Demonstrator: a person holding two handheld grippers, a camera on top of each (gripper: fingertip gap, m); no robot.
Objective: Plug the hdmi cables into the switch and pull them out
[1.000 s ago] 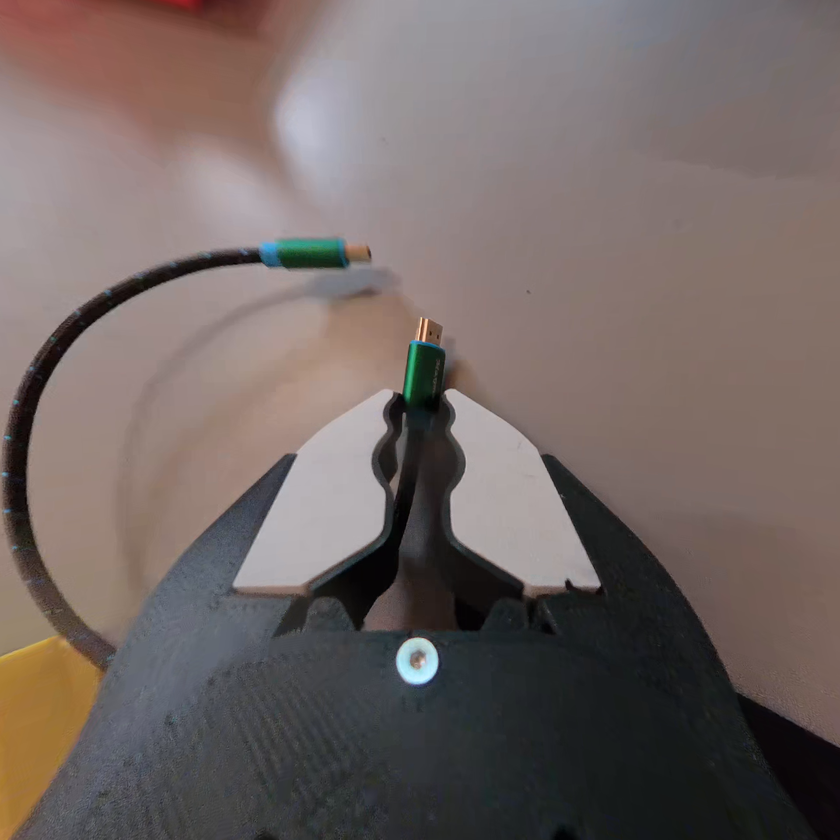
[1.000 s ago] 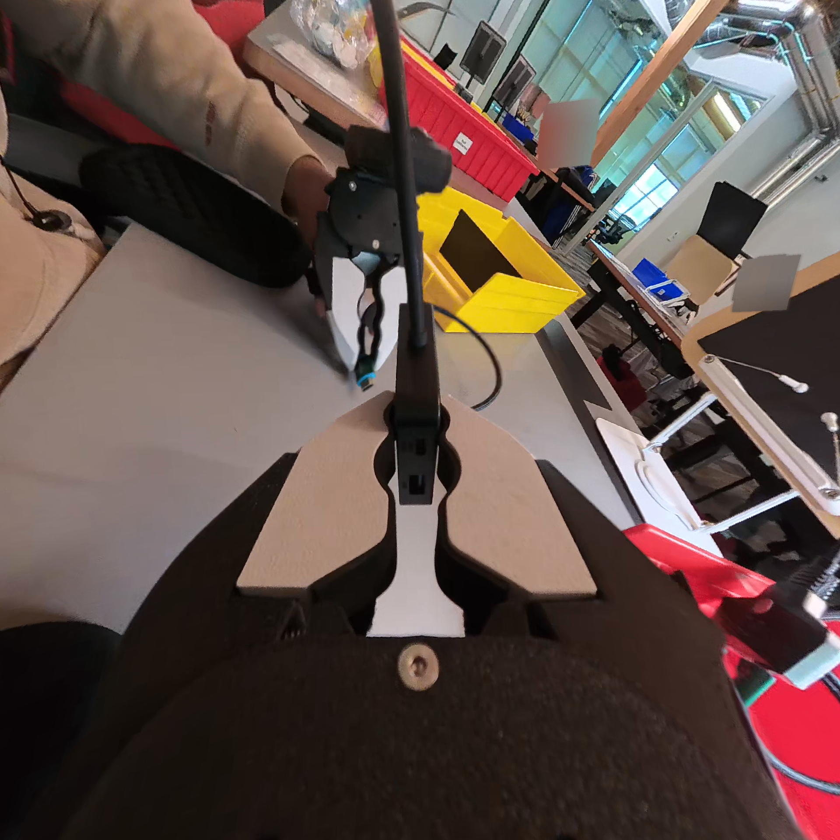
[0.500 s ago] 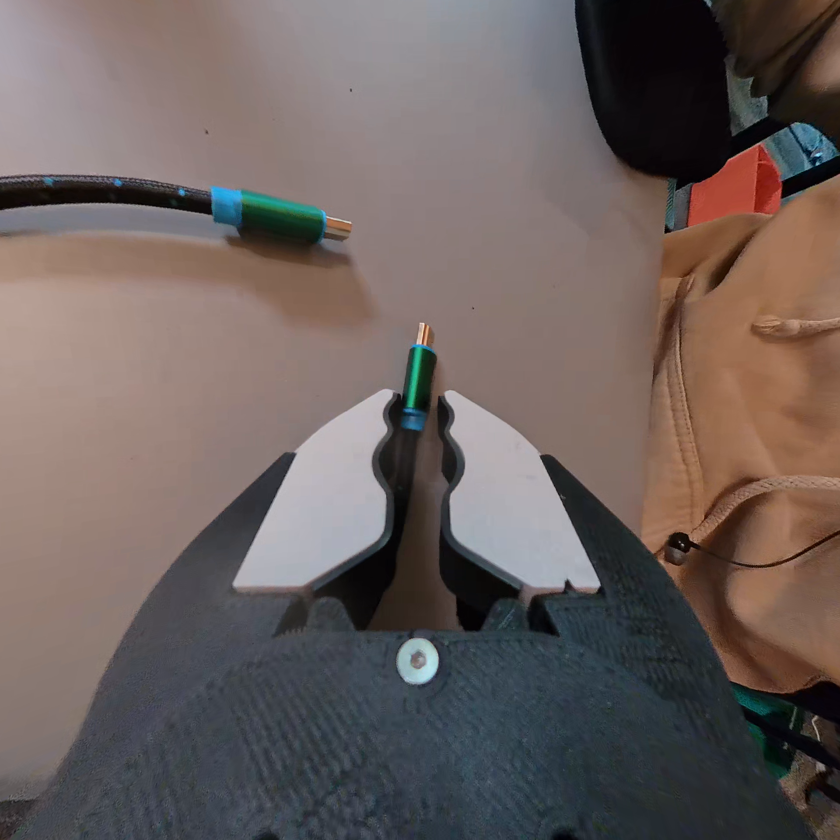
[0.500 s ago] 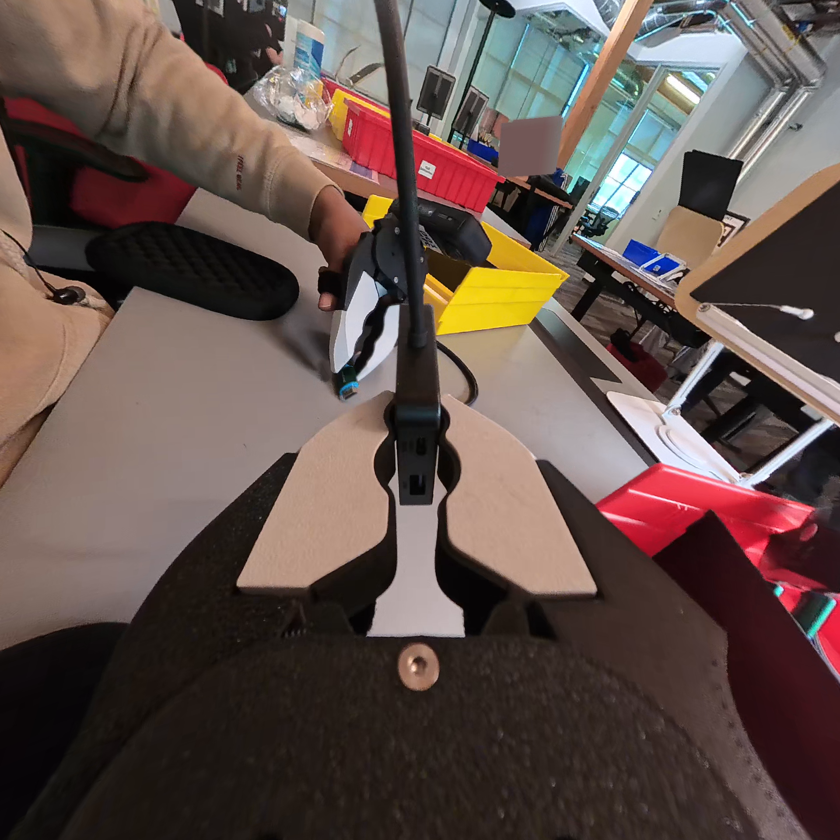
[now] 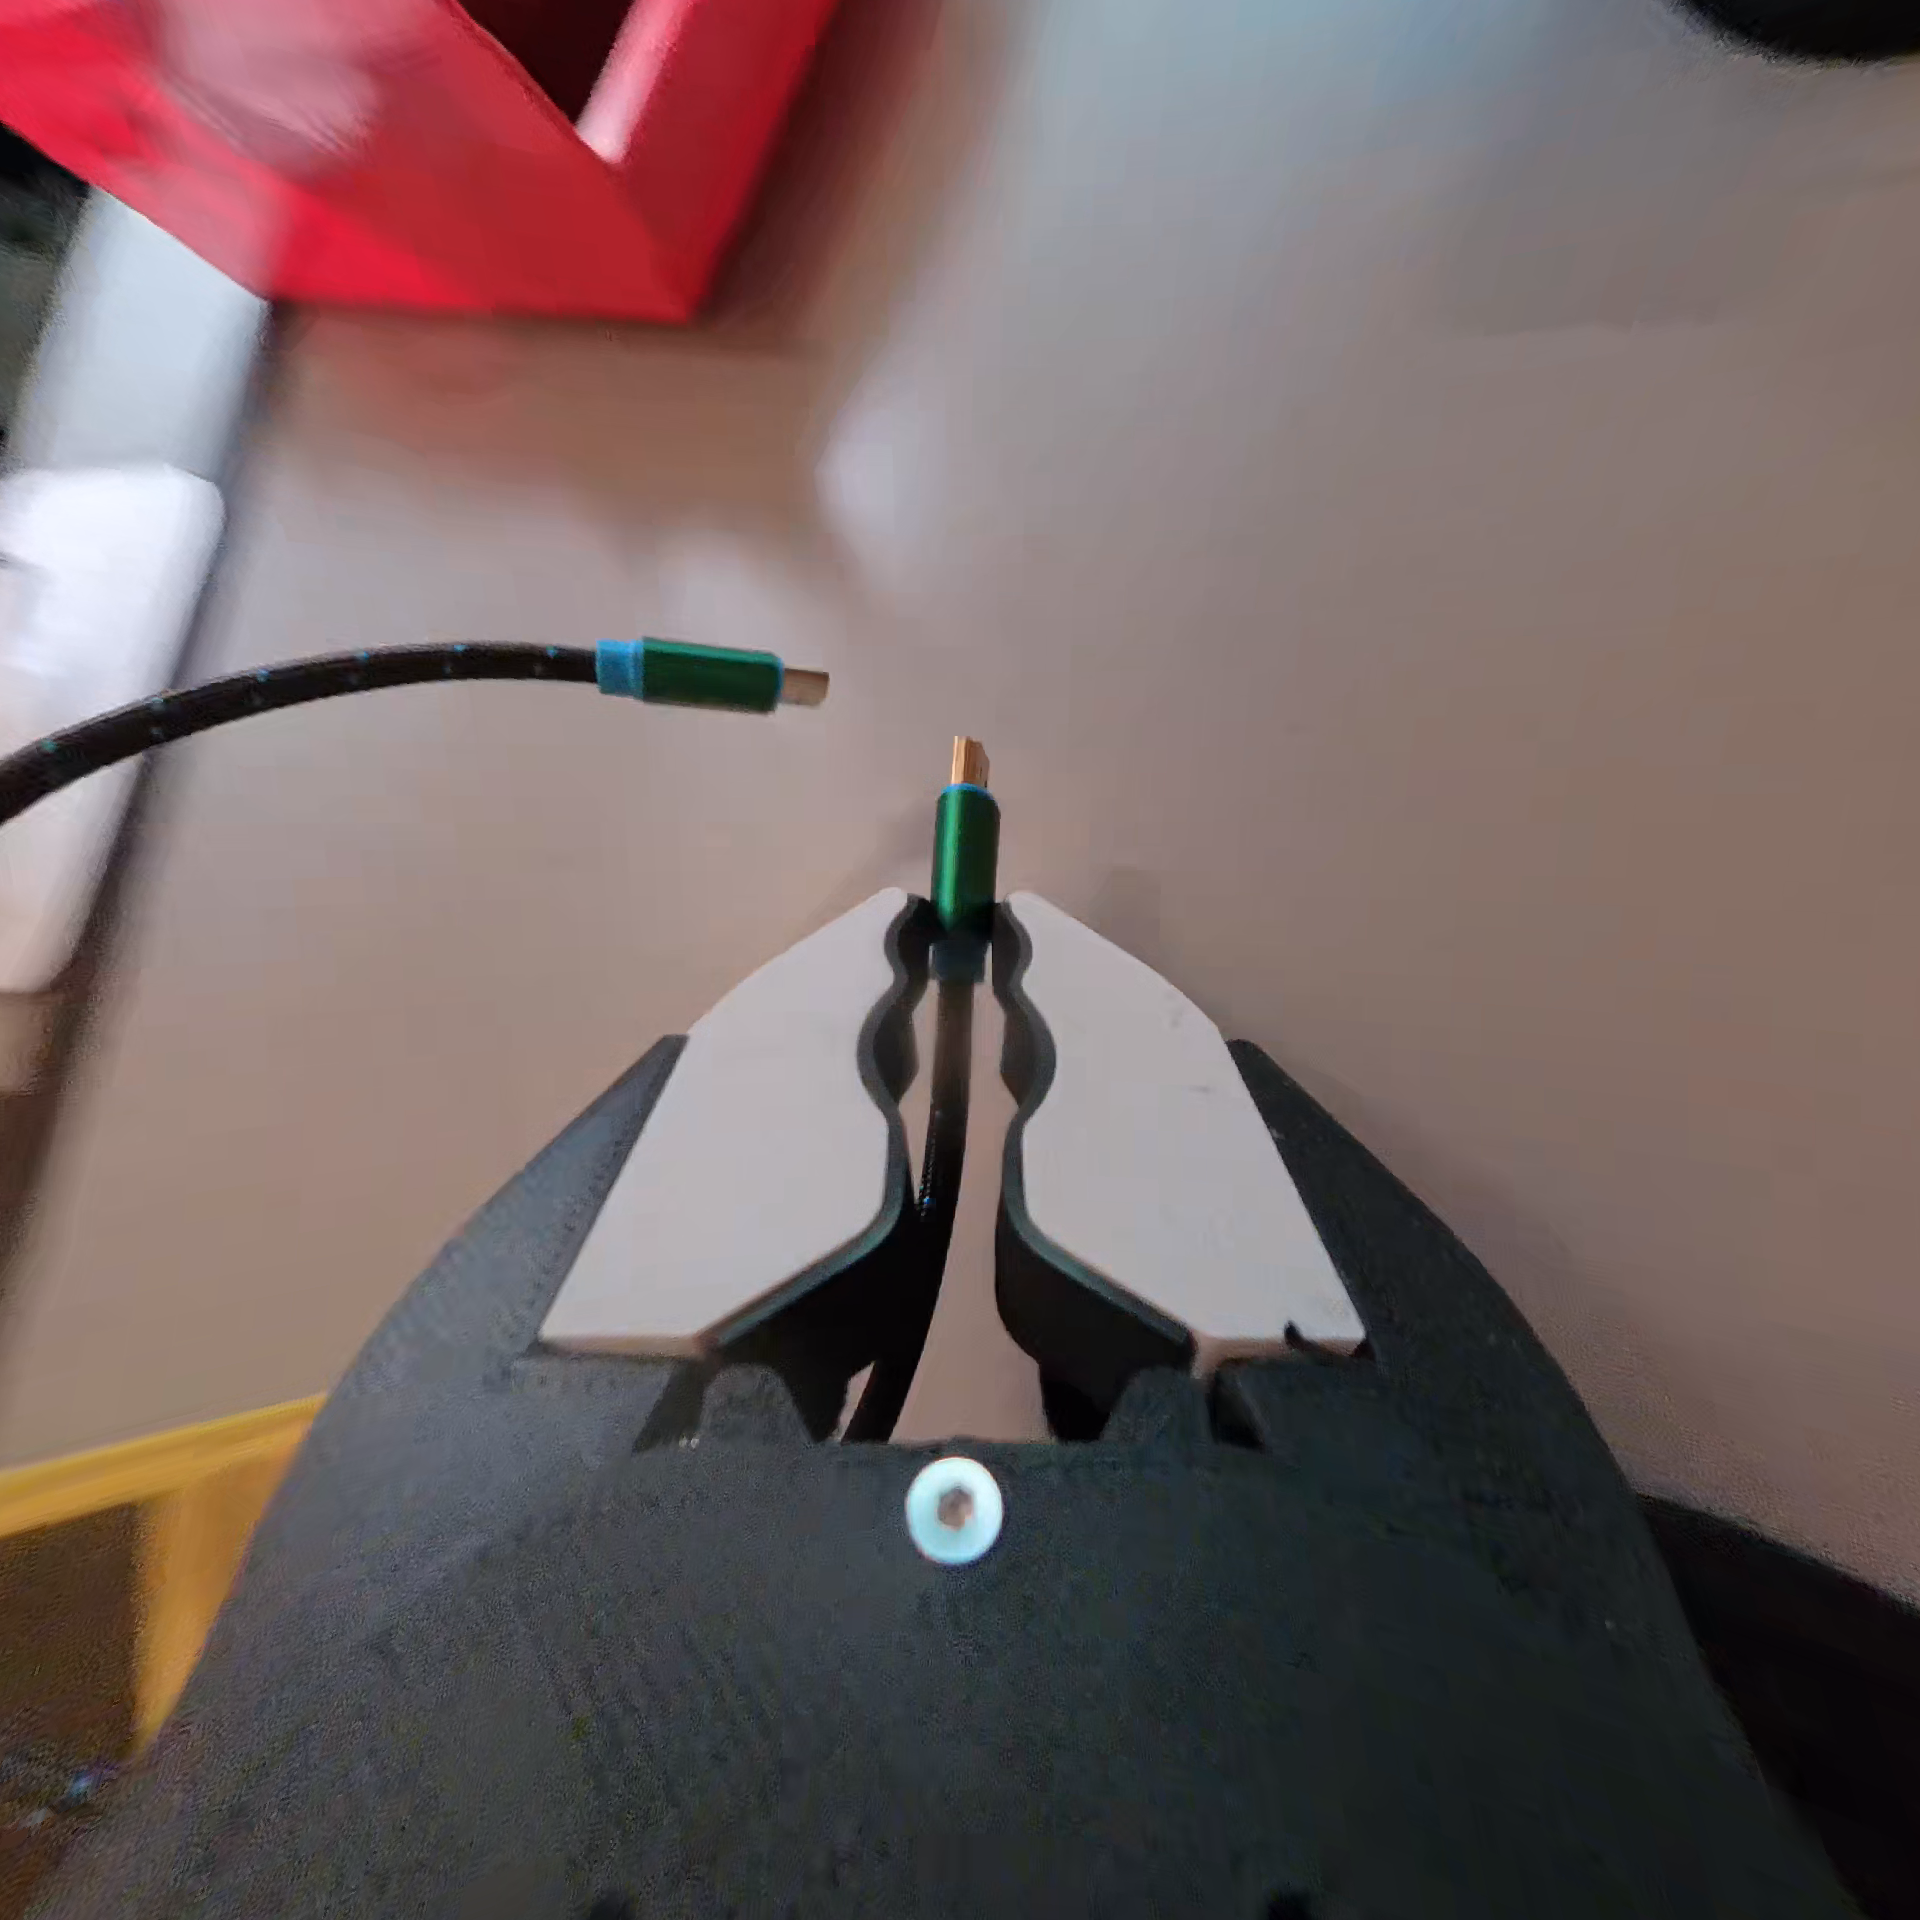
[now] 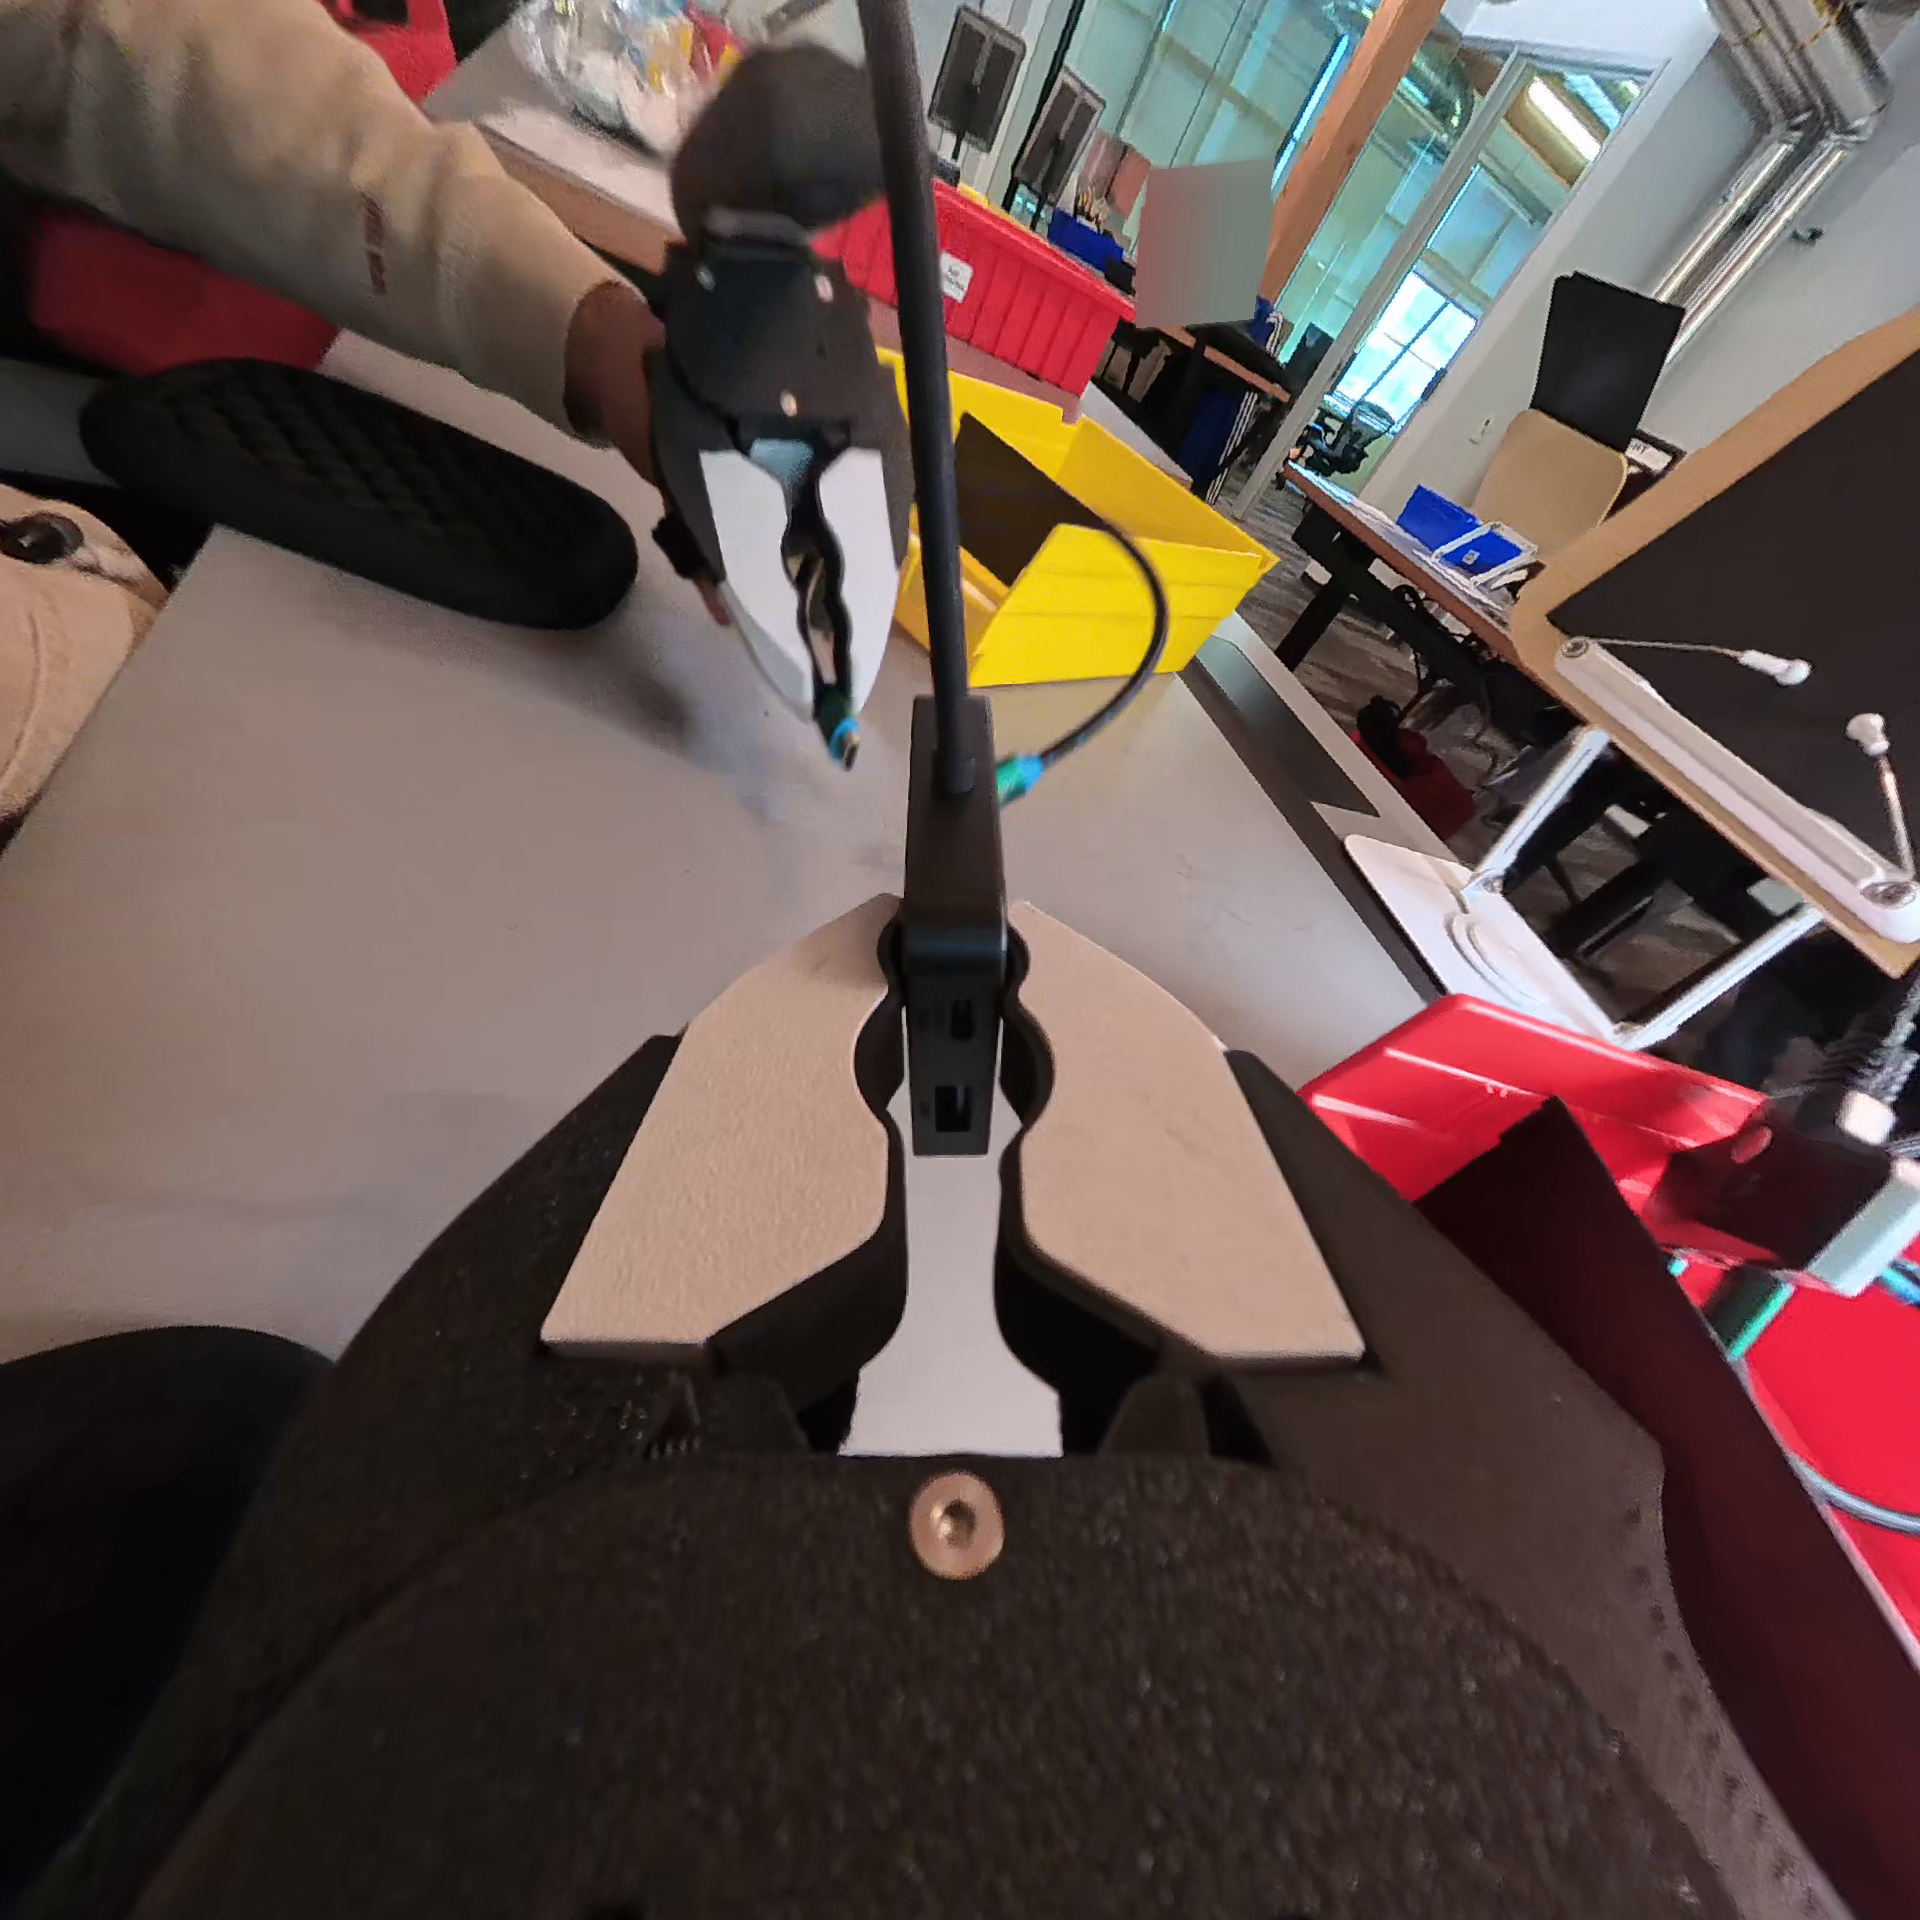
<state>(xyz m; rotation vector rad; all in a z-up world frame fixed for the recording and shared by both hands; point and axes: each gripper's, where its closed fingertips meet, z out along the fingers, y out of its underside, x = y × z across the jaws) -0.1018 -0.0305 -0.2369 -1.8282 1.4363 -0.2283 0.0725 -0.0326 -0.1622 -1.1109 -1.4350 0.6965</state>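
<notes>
My left gripper [image 5: 962, 909] is shut on a green HDMI plug [image 5: 964, 857] with a gold tip, its braided black cable running back between the fingers. A second green HDMI plug [image 5: 707, 675] on the same kind of cable hangs just left of it, above the grey table. My right gripper [image 6: 951, 920] is shut on a black HDMI switch [image 6: 949, 935], held upright, two ports facing the camera and its own black cable rising from its top. In the right wrist view the left gripper [image 6: 831, 717] hovers a little beyond and left of the switch, plug pointing down.
A yellow bin [image 6: 1081, 582] stands on the table behind the switch. A red bin [image 5: 416, 177] sits at the table's far side, also seen at lower right [image 6: 1507, 1081]. A black chair armrest [image 6: 353, 488] and the person's sleeve [image 6: 260, 177] lie to the left. The left gripper's tips are roughly 20 cm from the right gripper's.
The left gripper has swung with its plug: it looked down at the table near the person, now faces the red bin. In the right view it has come closer to the switch.
</notes>
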